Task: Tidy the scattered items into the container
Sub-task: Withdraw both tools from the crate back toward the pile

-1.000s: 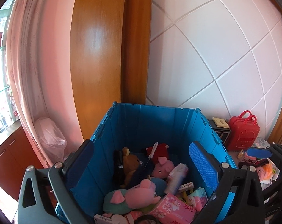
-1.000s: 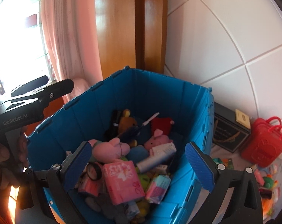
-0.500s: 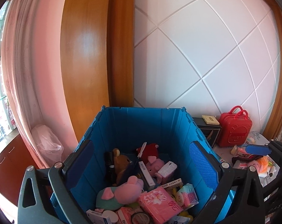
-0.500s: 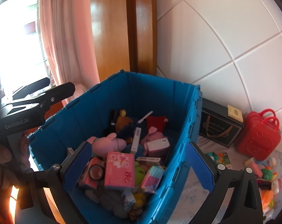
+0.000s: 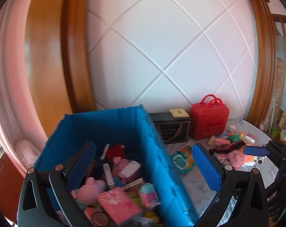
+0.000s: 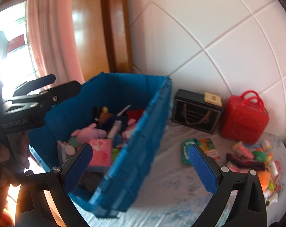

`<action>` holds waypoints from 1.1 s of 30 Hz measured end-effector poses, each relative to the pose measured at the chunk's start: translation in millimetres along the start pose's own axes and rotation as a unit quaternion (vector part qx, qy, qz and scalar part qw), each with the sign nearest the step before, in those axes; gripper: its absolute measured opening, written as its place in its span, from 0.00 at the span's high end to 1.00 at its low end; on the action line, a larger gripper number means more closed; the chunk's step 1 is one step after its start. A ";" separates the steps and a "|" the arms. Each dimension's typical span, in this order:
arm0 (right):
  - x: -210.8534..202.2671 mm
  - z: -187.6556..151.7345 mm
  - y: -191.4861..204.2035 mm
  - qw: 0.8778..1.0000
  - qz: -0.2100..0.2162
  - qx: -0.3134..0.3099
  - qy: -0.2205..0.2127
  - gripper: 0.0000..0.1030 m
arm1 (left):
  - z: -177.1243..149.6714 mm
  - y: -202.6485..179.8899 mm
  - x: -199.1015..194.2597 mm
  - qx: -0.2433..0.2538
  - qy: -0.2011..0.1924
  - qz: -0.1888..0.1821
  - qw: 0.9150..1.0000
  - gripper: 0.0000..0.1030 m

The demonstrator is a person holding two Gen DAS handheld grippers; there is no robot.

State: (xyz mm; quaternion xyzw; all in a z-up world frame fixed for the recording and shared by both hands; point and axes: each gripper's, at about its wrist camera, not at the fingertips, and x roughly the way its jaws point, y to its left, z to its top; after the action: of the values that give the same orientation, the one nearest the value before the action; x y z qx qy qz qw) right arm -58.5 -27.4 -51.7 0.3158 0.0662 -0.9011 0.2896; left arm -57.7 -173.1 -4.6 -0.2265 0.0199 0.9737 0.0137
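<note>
Both views have swung right off the crate [image 5: 112, 130] within the last second. Left gripper [image 5: 143, 162] and right gripper [image 6: 140, 165] jaws wide, empty. Loose toys [image 6: 254, 157] lie right of the crate; next pickup likely there.

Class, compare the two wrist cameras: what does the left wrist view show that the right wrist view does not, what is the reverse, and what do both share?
Only the left wrist view shows the pink plush pig lying on the table, beside the right tongs.

Only the right wrist view shows the bright window and the hand holding the left tongs.

Both show the blue crate full of toys, the red case and the black box.
</note>
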 end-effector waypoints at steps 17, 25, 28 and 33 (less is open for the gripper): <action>-69.6 -166.4 -260.3 0.969 -0.158 0.170 0.079 0.01 | -70.3 -242.4 89.0 0.114 0.082 -0.159 0.977 0.00; -57.1 -249.6 -348.8 0.953 -0.173 0.207 0.140 0.01 | -135.9 -339.7 134.0 0.158 0.145 -0.214 0.953 0.00; -45.1 -266.2 -365.4 0.951 -0.169 0.207 0.154 0.01 | -153.2 -360.5 144.2 0.164 0.163 -0.222 0.947 0.00; -23.4 -292.7 -388.6 0.952 -0.155 0.198 0.177 0.01 | -184.6 -391.2 163.1 0.174 0.192 -0.228 0.939 0.00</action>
State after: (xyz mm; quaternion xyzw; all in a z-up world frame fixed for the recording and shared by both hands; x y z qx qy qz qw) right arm -107.5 392.2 -293.9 0.5068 -0.0152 -0.8598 0.0612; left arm -108.7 212.2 -254.8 -0.4021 0.1392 0.8638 0.2700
